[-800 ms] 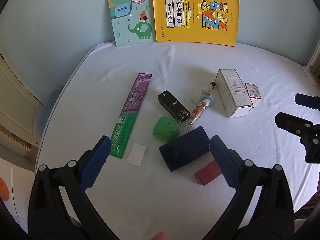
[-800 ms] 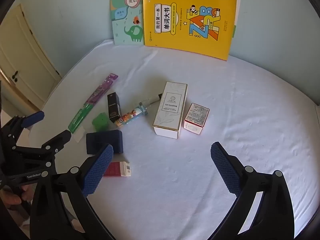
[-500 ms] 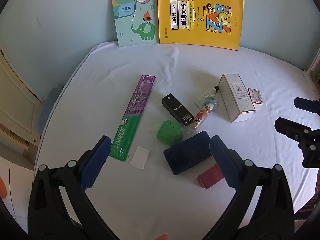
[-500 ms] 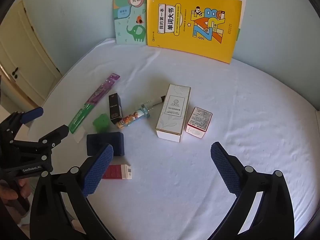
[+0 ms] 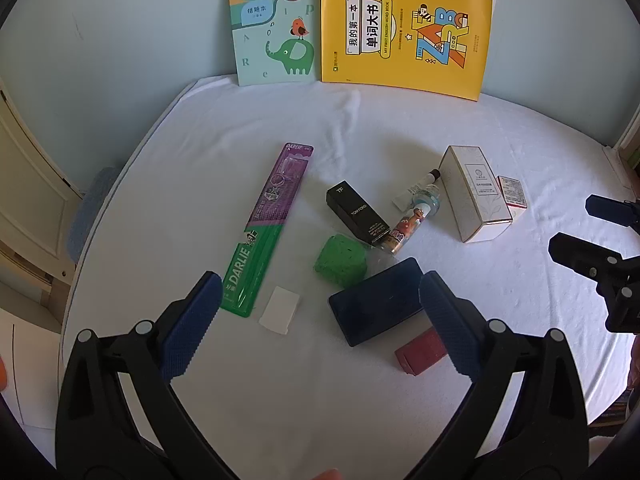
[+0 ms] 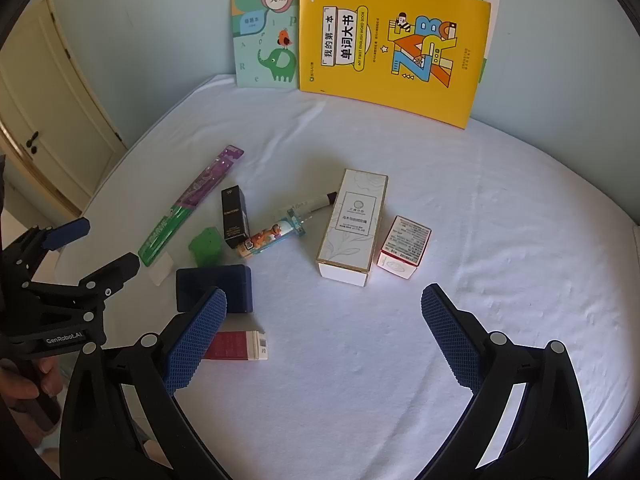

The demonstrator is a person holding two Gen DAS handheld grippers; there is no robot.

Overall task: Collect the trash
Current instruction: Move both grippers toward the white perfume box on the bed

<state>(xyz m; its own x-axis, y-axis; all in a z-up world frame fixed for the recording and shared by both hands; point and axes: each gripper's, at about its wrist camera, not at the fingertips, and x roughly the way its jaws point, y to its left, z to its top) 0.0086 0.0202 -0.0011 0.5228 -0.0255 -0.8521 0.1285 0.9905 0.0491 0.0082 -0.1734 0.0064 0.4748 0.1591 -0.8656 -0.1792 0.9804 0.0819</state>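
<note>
Litter lies on a white-sheeted bed: a green and purple toothbrush pack, a small white wrapper, a green crumpled lump, a black box, a small printed tube, a navy case, a dark red box, a tall white box and a red-and-white box. My left gripper is open and empty, hovering above the wrapper and navy case. My right gripper is open and empty, hovering near the white box.
A yellow book and a teal book with an elephant lean on the wall behind the bed. A cream door stands to the left. The right gripper also shows at the right edge of the left wrist view.
Both views have shifted slightly, so the objects sit a little lower and to the right in frame. Both grippers stay open and nothing on the bed has moved.
</note>
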